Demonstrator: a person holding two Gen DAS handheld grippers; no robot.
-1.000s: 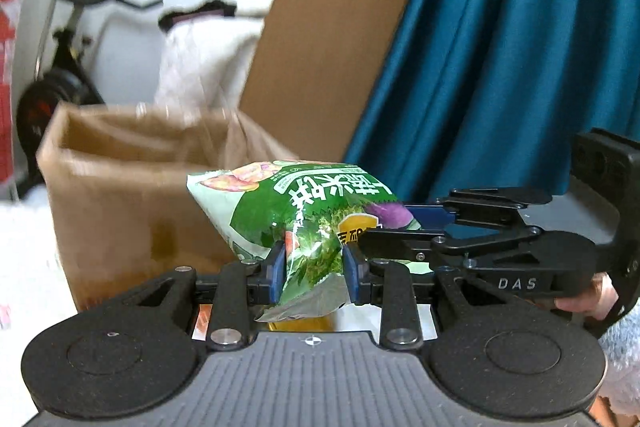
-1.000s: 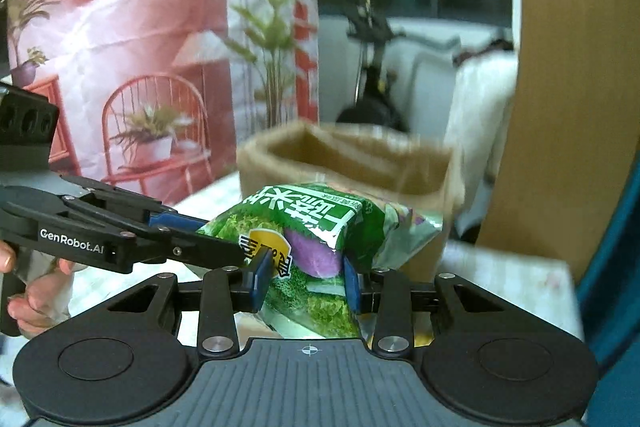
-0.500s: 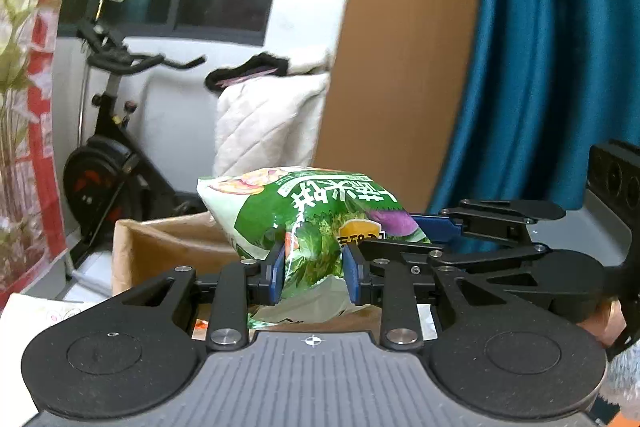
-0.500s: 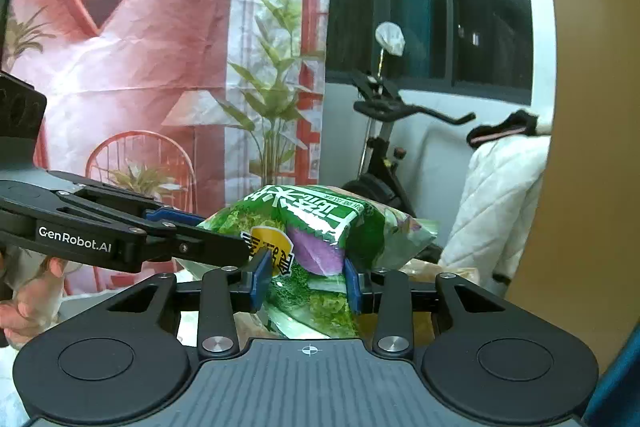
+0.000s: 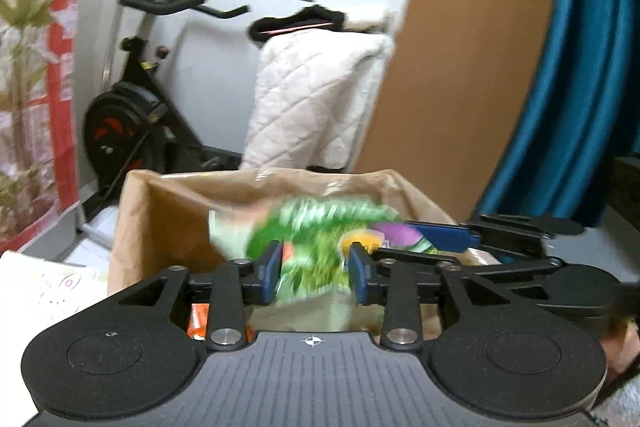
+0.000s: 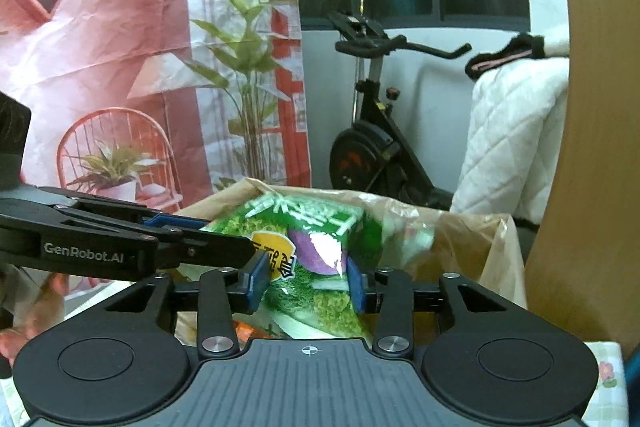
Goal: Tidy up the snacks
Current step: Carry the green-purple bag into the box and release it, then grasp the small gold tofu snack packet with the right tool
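Note:
A green snack bag (image 5: 320, 247) with white lettering and a purple patch is pinched from both sides. My left gripper (image 5: 316, 267) is shut on its lower left part. My right gripper (image 6: 306, 279) is shut on the same bag (image 6: 312, 247). The bag hangs over the open mouth of a brown paper bag (image 5: 168, 219), which also shows in the right wrist view (image 6: 460, 239). The snack bag is blurred in the left wrist view. An orange packet (image 5: 198, 319) shows low inside the paper bag. Each gripper appears in the other's view: the right one (image 5: 500, 239), the left one (image 6: 120, 243).
An exercise bike (image 5: 132, 107) and a white quilted cover (image 5: 320, 99) stand behind the paper bag. A brown panel (image 5: 460, 47) and teal curtain (image 5: 580, 67) are at the right. A red printed backdrop (image 6: 120, 47) hangs at the left. A floral tablecloth (image 6: 604, 379) lies below.
Both grippers have dropped with the snack bag toward the paper bag's opening, which now fills more of both views. Both stay shut on the snack bag.

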